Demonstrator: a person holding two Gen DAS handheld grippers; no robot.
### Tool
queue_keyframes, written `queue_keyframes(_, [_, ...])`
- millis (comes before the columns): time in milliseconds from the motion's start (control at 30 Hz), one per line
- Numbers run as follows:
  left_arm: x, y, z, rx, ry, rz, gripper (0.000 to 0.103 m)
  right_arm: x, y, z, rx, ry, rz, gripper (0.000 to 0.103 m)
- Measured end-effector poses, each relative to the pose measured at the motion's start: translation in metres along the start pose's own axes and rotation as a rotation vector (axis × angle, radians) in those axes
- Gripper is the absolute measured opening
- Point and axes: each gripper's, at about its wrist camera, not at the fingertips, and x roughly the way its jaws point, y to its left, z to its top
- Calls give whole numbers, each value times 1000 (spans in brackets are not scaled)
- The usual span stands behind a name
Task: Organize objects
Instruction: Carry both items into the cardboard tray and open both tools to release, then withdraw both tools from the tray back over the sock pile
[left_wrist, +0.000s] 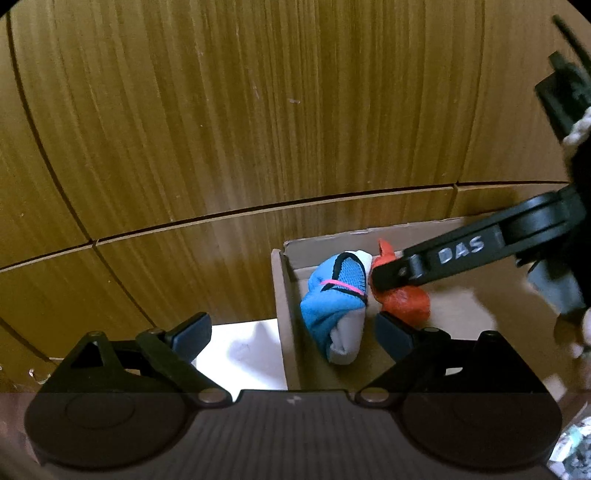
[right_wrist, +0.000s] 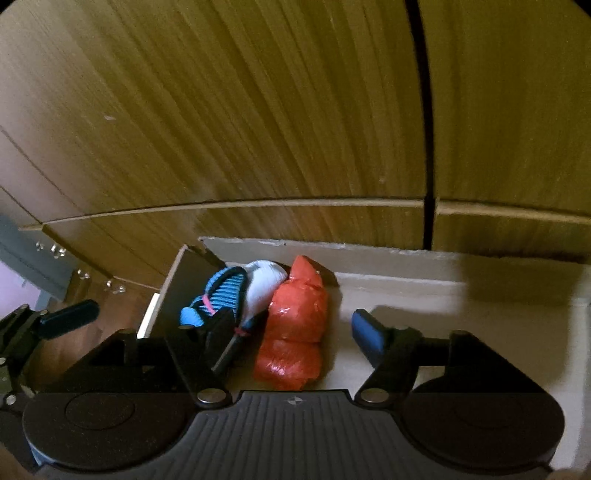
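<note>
Both our claws stand released: the left claw (left_wrist: 293, 334) empty, the right claw (right_wrist: 295, 332) straddling the crinkled orange-red plastic bundle (right_wrist: 291, 328), which lies beside the rolled blue-and-white sock (right_wrist: 236, 291) in the open cardboard box (right_wrist: 369, 254). Placing looks finished; next we should lift clear and seek another item.
</note>
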Motion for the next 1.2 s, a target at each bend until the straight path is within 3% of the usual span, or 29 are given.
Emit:
queue_keyframes(133, [-16, 0, 6, -29, -25, -4, 94, -50, 8, -10, -25, -63, 23, 77])
queue_keyframes(200, [-29, 3, 5, -49, -58, -10, 94, -101, 19, -29, -82, -167, 14, 81])
queue_keyframes(267, [-50, 3, -2, -59, -98, -2, 98, -151, 33, -61, -150, -293, 7, 102])
queue_keyframes(300, [-65, 2, -11, -62, -119, 8, 102, -173, 27, -72, -182, -350, 4, 102])
queue_keyframes(367, [-91, -2, -31, -55, -153, 12, 102, -219, 31, -126, -220, -451, -6, 102])
queue_keyframes(400, [-105, -6, -46, -49, -166, 19, 102, -228, 25, -146, -221, -461, 3, 102])
queue_keyframes(533, [-136, -21, -97, -69, -118, 22, 102, -245, -6, -239, -93, -376, 19, 102])
queue_keyframes(633, [-137, -34, -134, -131, -39, -48, 102, -244, -21, -291, -55, -363, -77, 102])
queue_keyframes(733, [-131, -43, -159, -219, 6, -140, 98, -254, -20, -330, -46, -317, -83, 102])
queue_keyframes(833, [-122, -47, -168, -286, 68, -206, 96, -230, -2, -345, -134, -293, -129, 102])
queue_keyframes(867, [-119, -49, -168, -288, 78, -214, 94, -225, 6, -336, -171, -286, -138, 102])
queue_keyframes(967, [-116, -58, -168, -238, 81, -198, 95, -211, 22, -342, -262, -269, -180, 102])
queue_keyframes(1200, [-96, -68, -171, -188, 100, -226, 95, -196, 30, -343, -301, -254, -202, 101])
